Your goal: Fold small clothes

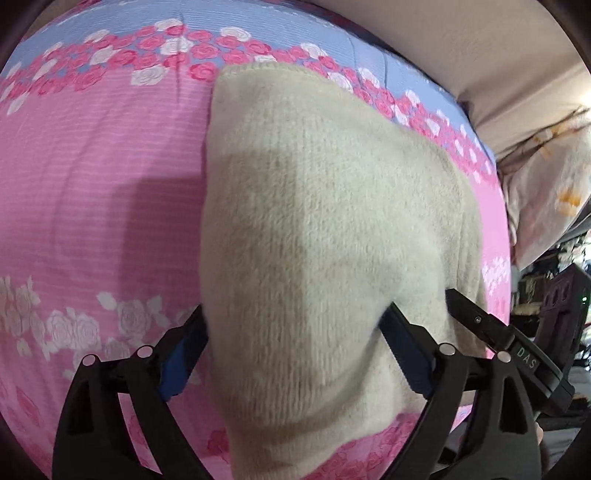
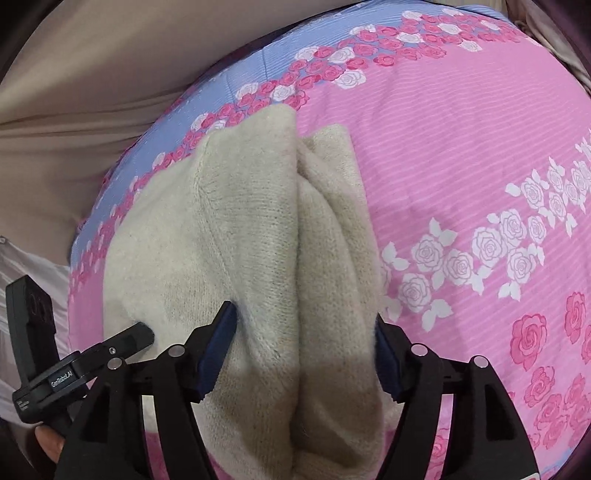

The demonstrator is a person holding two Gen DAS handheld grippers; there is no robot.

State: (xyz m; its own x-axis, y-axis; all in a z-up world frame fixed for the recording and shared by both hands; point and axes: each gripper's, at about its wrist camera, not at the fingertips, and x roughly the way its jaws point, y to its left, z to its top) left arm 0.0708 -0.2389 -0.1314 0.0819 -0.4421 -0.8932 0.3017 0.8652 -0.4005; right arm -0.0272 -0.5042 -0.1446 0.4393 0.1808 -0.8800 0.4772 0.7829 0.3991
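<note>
A cream knit garment [image 1: 314,206] lies folded into a long strip on a pink bedsheet [image 1: 92,177] printed with roses. My left gripper [image 1: 295,314] stands open astride its near end, the left finger [image 1: 184,350] at the garment's edge and the right finger [image 1: 406,354] resting on the knit. In the right wrist view the same garment [image 2: 240,236] shows two folded layers meeting along a crease down the middle. My right gripper [image 2: 303,314] is open over that crease, with fabric bulging between its fingers. Each gripper's tip shows at the edge of the other's view.
A blue band with pink roses [image 1: 258,33] borders the sheet at the far side. Beyond it is beige fabric [image 2: 92,74]. A pale pillow [image 1: 546,192] lies off the bed's right end, with dark clutter [image 1: 554,295] below it. Bare sheet [image 2: 461,147] spreads to the right.
</note>
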